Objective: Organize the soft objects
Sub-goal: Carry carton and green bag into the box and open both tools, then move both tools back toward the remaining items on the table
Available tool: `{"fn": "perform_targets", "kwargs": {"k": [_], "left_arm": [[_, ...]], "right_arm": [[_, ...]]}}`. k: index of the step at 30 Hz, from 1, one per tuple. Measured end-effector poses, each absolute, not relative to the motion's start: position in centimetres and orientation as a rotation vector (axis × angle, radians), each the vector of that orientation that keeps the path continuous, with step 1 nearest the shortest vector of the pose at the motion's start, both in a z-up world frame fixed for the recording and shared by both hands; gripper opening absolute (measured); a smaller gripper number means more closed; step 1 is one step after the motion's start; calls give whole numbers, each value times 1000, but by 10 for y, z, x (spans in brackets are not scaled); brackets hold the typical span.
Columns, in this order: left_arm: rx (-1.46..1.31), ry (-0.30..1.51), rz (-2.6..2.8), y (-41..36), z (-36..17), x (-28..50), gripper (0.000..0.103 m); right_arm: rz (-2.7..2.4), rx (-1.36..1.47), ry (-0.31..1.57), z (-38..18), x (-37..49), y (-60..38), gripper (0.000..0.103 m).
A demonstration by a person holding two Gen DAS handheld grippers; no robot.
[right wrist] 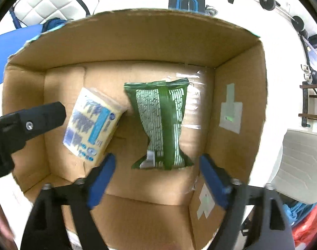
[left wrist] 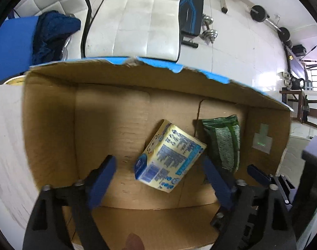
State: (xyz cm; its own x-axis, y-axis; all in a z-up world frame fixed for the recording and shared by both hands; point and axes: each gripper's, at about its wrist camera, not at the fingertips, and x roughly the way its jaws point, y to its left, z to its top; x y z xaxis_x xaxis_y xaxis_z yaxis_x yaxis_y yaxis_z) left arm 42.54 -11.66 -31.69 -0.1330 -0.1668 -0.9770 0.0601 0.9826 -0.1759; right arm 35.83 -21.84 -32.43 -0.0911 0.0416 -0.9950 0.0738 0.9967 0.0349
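Both packs lie on the cardboard box [right wrist: 237, 104] floor – yellow pack [right wrist: 93, 125] centre-left, green pouch [right wrist: 162, 125] mid-frame. Left gripper [left wrist: 158, 179] and right gripper [right wrist: 156, 177] hover released – likely just dropped.

Blue fingers [left wrist: 102, 179] (silver screws), black frames.

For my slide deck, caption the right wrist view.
Open right tongs above a cardboard box holding a green packet and yellow pack.

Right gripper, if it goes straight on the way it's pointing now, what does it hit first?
Most likely the green packet: it lies on the cardboard box floor, centred ahead of the open right gripper. Depth is unclear, but nothing shows in between.
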Motion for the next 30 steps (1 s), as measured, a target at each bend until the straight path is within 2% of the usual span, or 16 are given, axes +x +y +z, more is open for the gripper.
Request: {"fn": "perform_targets", "kwargs": {"k": [4,6,11,20,26,30], "left_arm": [[-22,1633,-169,-113,-291,411,102],[-12,1598,-168,-110,-276,396,102],[18,1546,-172,-105,-253,369,102],[9,1468,-167,-92,-214,317,102],[-3,1405,-171,-88,-182,285,102],[-13,1379,-155,-75,-176,250,102]], "right_arm": [[-14,91,1630,-301,344,-211,99],[-3,101,1610,-288,334,-211,103],[15,89,1563,-256,311,-206,103],[37,119,1509,-230,256,-209,103],[46,190,1497,-227,214,-218,103],[80,235,1537,-247,179,-215,103]]}}
